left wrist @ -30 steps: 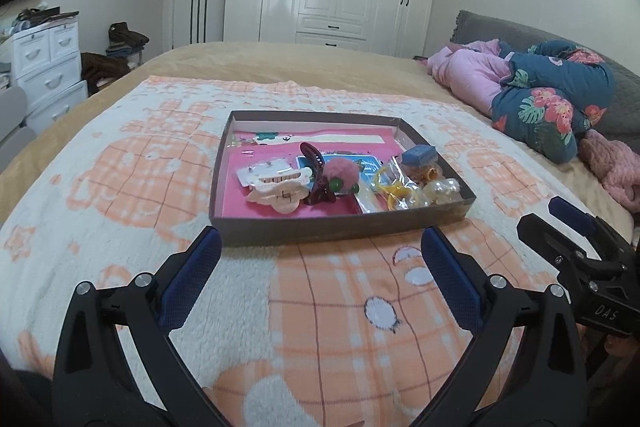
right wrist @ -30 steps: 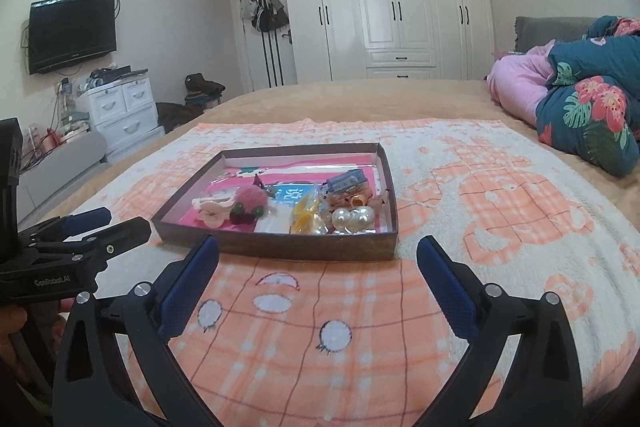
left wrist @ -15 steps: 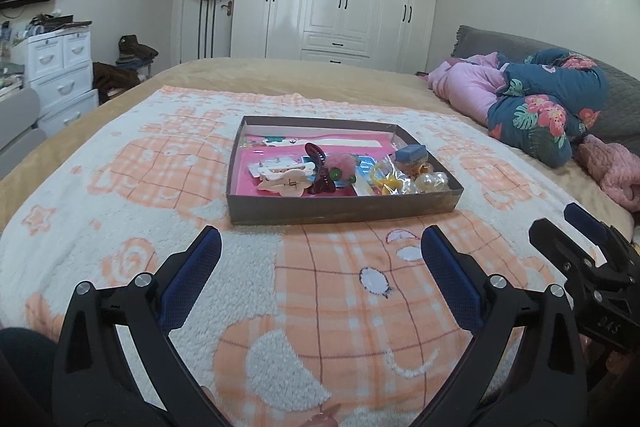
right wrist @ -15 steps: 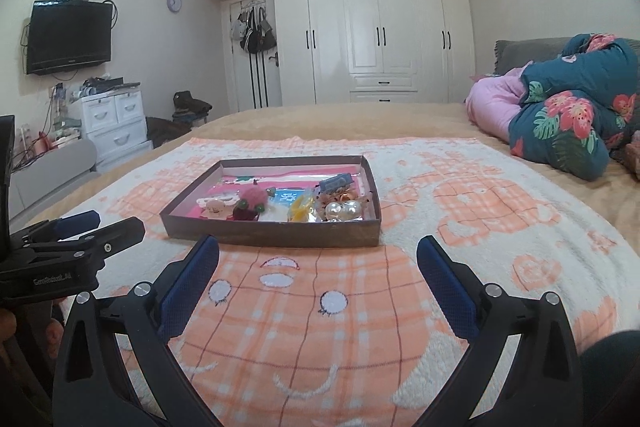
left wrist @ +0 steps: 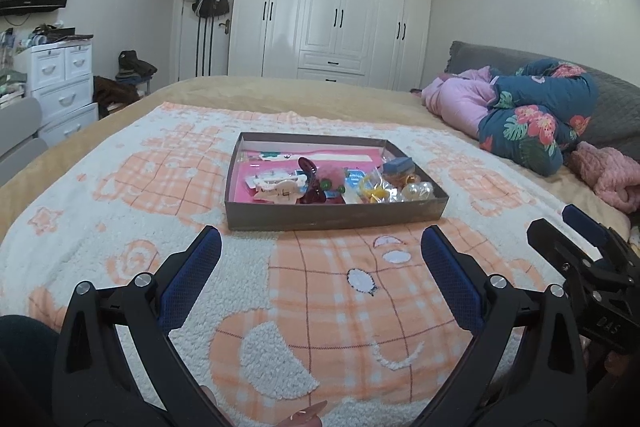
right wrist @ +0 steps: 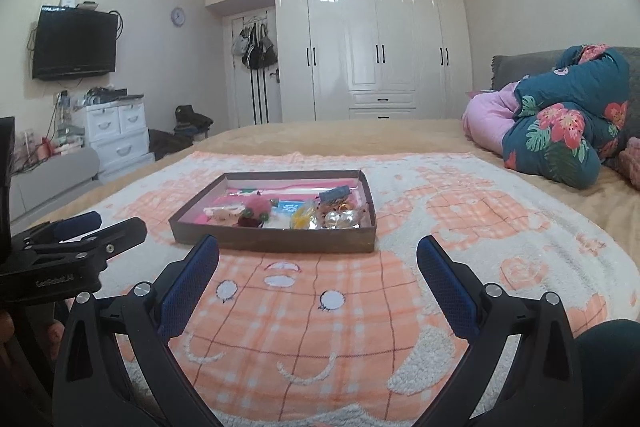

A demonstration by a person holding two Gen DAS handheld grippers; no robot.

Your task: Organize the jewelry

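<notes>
A shallow brown box [left wrist: 336,217] with a pink lining sits on the orange and white blanket [left wrist: 320,307] that covers the bed [right wrist: 320,135]. It holds the jewelry: a cream hair clip [left wrist: 278,187], a dark red claw clip [left wrist: 310,183], a pink fuzzy piece [right wrist: 256,205], yellow bits in clear wrap [left wrist: 374,187] and pearly round pieces [right wrist: 340,217]. The left gripper [left wrist: 320,255] and the right gripper [right wrist: 318,253] both hover over the blanket, short of the box, their jaws wide apart and holding nothing. A flowered quilt [right wrist: 560,131] lies bundled to the right.
</notes>
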